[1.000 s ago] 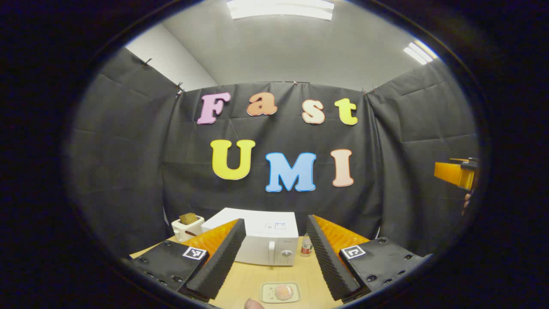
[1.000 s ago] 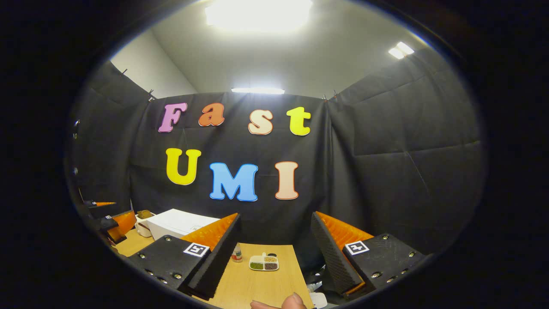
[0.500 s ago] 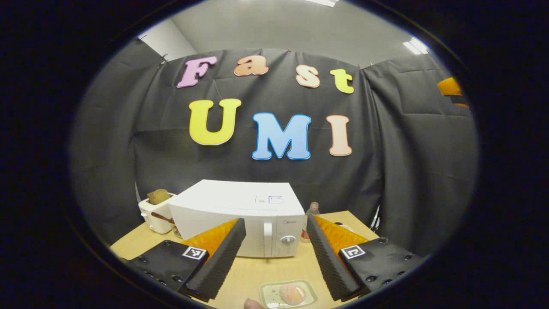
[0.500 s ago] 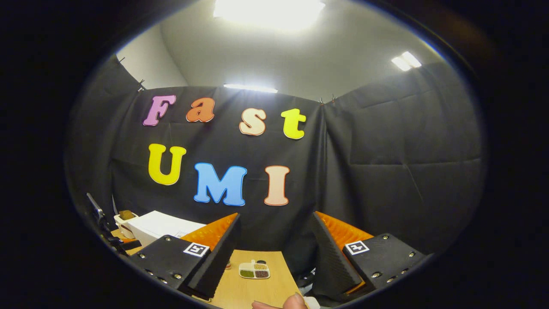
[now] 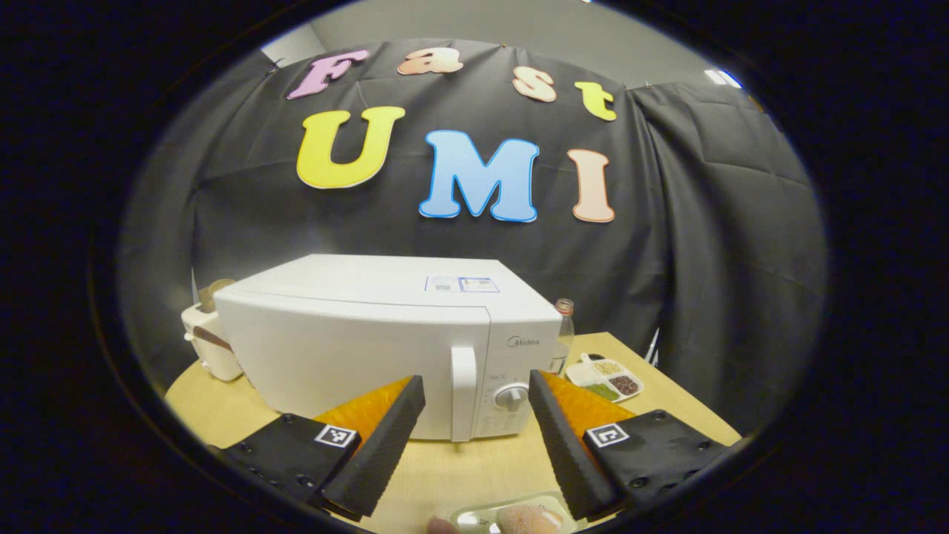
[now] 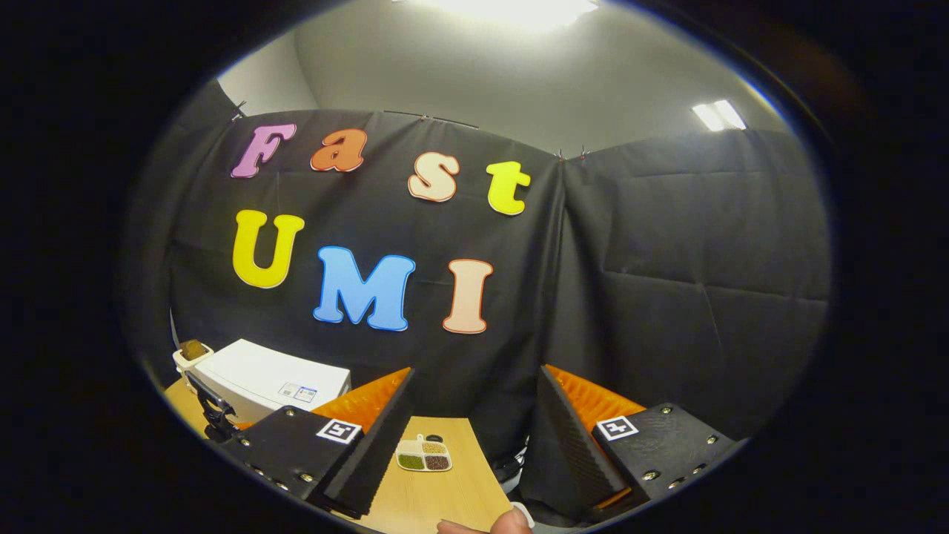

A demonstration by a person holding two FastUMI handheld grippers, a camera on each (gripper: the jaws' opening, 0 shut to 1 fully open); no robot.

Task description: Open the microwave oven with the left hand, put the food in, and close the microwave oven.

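At the centre of the left gripper view the boxy white microwave oven (image 5: 385,345) looms far larger than a second ago, door shut; the left hand-held gripper (image 5: 471,434), wide open and empty, nears its handle (image 5: 463,393); pale food (image 5: 523,518) waits on the worktop (image 5: 474,467) at bottom edge.

Booth with black cloth walls

A wooden table (image 5: 474,467) stands before the black cloth (image 6: 667,297); ceiling lights (image 6: 715,115) glow on the grey ceiling (image 6: 482,81).
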